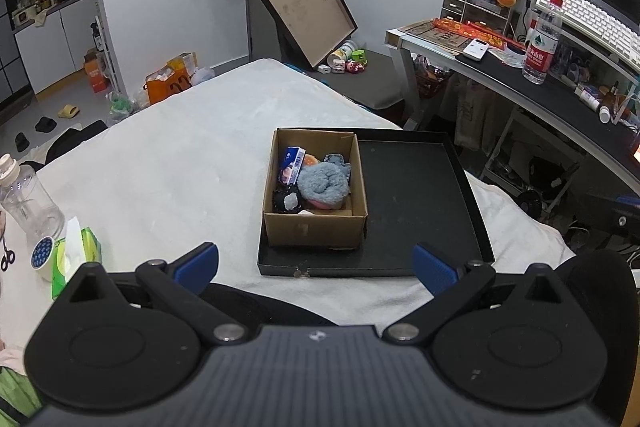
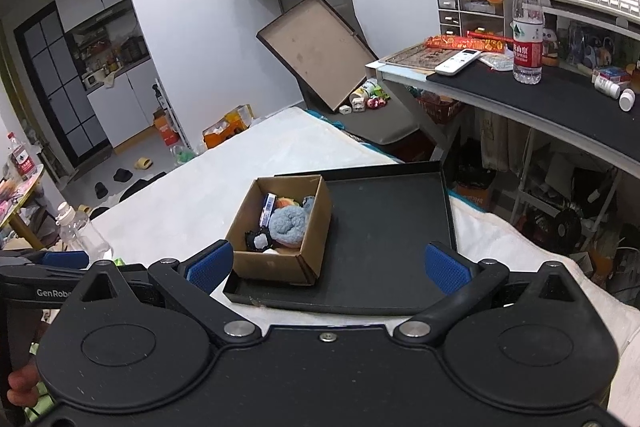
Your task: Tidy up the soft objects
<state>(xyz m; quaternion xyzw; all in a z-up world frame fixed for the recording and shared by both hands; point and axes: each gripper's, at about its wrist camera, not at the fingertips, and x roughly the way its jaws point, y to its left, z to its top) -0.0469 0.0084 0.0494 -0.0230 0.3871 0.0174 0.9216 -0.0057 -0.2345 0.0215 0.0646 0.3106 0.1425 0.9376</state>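
Observation:
A brown cardboard box point(image 1: 316, 229) point(image 2: 276, 263) stands in the left part of a black shallow tray point(image 1: 416, 195) point(image 2: 384, 227) on the white bed. Inside lie a grey-blue fluffy cloth point(image 1: 324, 183) point(image 2: 287, 225), a blue-and-white packet point(image 1: 291, 165) point(image 2: 267, 213), an orange soft item point(image 2: 285, 203), and a black-and-white soft item point(image 1: 288, 202) point(image 2: 259, 241). My left gripper point(image 1: 316, 265) is open and empty, held back before the tray's near edge. My right gripper point(image 2: 326, 265) is open and empty, also short of the tray.
A clear plastic bottle point(image 1: 28, 201) point(image 2: 78, 229), tape roll point(image 1: 42, 253) and green tissue pack point(image 1: 76, 251) sit at the bed's left. A desk point(image 1: 540, 83) point(image 2: 520, 95) with water bottle, remote and keyboard stands right. A box lid point(image 1: 304, 5) leans on the far wall.

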